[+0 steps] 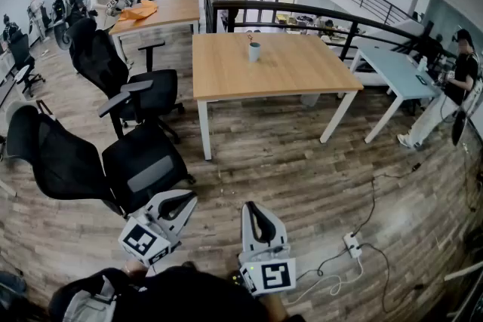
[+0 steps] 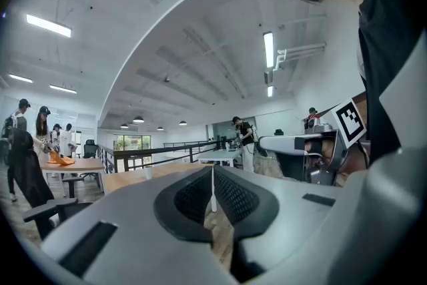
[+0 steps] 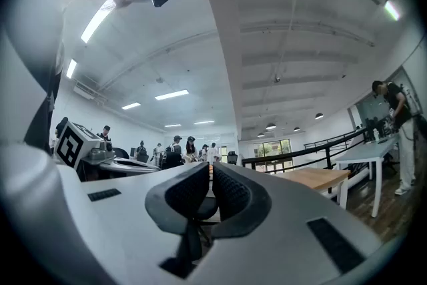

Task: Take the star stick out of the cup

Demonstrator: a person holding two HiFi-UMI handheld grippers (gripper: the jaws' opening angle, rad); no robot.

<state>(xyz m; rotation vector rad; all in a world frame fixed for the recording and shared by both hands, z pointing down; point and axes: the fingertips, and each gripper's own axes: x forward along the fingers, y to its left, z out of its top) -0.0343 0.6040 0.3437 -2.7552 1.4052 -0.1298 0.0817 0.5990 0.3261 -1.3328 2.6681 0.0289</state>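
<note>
Two grippers, both idle. On the left gripper (image 2: 212,171) the black ribbed pads are pressed together along a thin seam, with nothing between them. On the right gripper (image 3: 209,169) the pads are likewise clenched tip to tip and empty. In the head view both sit at the bottom centre of the frame, low over the wood-plank floor (image 1: 302,162), jaws pointing up-frame.

Outward: a black mesh office chair (image 1: 139,166) stands just left of the left gripper. A white power strip (image 1: 352,243) with its cable lies on the floor at lower right. Across a stretch of floor, at upper centre of the frame, stands the light wooden surface on white legs (image 1: 294,75). On its far half is the small pale grey-blue cup (image 1: 254,52), upright, with the thin star stick (image 1: 250,38) rising from it. The stick's top is reddish but too small to confirm its shape. Cup and grippers are well apart.

Step in hand, as judged: approach, with no reach or grasp begun. The next move calls for closing the gap to the surface and releasing one gripper's jaws. The jaws then go either side of the stick above the cup rim, close, and lift straight up. The other gripper may need to steady the cup, which looks light.
</note>
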